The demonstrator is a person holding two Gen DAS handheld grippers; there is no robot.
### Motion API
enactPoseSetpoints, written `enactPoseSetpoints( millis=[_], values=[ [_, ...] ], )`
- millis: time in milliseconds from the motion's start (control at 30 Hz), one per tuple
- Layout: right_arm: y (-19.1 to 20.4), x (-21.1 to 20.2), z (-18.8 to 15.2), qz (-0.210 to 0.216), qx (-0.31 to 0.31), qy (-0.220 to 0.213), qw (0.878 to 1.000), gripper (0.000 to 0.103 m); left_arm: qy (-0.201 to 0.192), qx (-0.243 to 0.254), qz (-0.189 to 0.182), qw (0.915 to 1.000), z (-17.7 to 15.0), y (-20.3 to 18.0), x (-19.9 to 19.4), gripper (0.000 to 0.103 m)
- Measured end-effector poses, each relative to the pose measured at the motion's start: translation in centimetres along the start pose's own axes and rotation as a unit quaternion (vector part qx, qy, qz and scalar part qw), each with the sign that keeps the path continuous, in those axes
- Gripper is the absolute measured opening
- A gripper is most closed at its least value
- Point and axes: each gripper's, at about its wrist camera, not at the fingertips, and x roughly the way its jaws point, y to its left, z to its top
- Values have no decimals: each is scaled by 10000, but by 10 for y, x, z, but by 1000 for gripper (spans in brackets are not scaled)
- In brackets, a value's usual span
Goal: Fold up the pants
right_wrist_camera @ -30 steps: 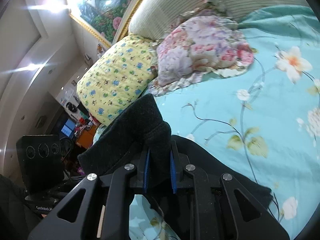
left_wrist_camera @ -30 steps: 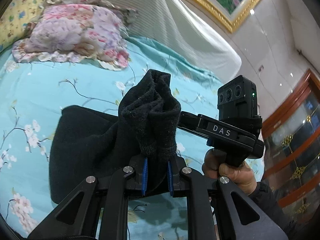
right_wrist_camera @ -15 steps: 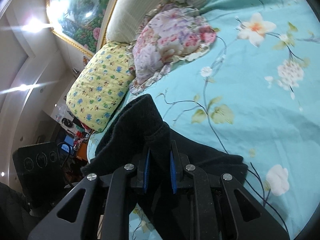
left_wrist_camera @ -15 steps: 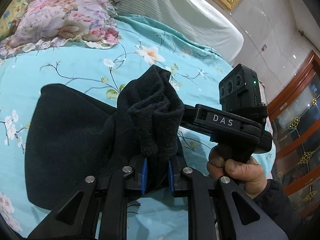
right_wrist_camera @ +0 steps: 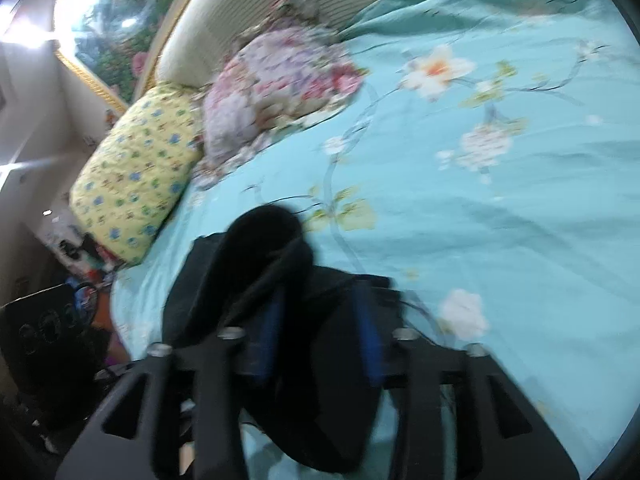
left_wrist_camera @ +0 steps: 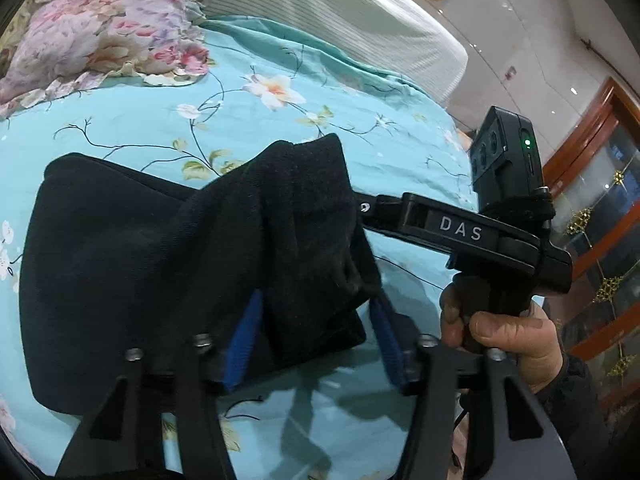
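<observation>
Black pants (left_wrist_camera: 132, 264) lie folded on the turquoise floral bedsheet (left_wrist_camera: 132, 120). A bunched end of the pants (left_wrist_camera: 304, 216) sits between my left gripper's (left_wrist_camera: 316, 328) spread blue pads, which no longer pinch it. The right gripper's body (left_wrist_camera: 460, 236), held by a hand, shows to the right in the left wrist view, its tips hidden behind the cloth. In the blurred right wrist view my right gripper (right_wrist_camera: 318, 328) is open too, with the pants (right_wrist_camera: 264, 264) loose between its pads.
A floral pillow (left_wrist_camera: 100, 36) and a yellow patterned pillow (right_wrist_camera: 136, 176) lie near the striped headboard (left_wrist_camera: 340, 12). A wooden glass cabinet (left_wrist_camera: 600, 240) stands beyond the bed's right side. Dark clutter sits at the bed's left side (right_wrist_camera: 52, 328).
Both grippers have opened from shut and let go of the pants end. The pants end has dropped lower onto the folded cloth on the bed.
</observation>
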Motion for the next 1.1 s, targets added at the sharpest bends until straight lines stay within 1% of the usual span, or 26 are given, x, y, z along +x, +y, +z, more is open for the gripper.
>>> enactPoseSetpoints(
  millis=[33,67,167,200,267,333,400,500,667,833,1100],
  values=[
    [-1,-5,-1,-188,12,-71,9998,57,22,22,9,10000,-1,-1,0,61],
    [-3,-9,-2,-271,39,-125,9995,57,45,40,8,10000,-1,-2,1,61],
    [-10,-22,-6,-368,311,-231,9986,60,91,6,-72,9999,-2,-1,-2,65],
    [-13,-26,-8,-413,421,-250,9979,63,84,-3,-97,9999,-3,-1,-5,66],
    [-14,-34,-11,-425,509,-324,9973,66,29,24,-99,9999,-4,-1,-12,67],
    [-15,-42,-15,-401,594,-424,9965,76,-33,49,-42,10000,-5,1,-20,69],
    [-14,-49,-18,-383,655,-524,9957,79,-89,-11,-22,10000,-5,7,-28,69],
    [-10,-55,-22,-357,729,-594,9949,80,-156,-177,71,9997,-5,17,-36,70],
    [4,-50,-29,-356,674,-496,9959,81,-293,-418,214,9985,-4,35,-49,71],
    [14,-46,-34,-402,622,-463,9962,84,-453,-527,402,9968,-4,49,-63,72],
    [31,-42,-38,-446,502,-424,9968,86,-597,-808,508,9936,-9,73,-80,73]
  ],
)
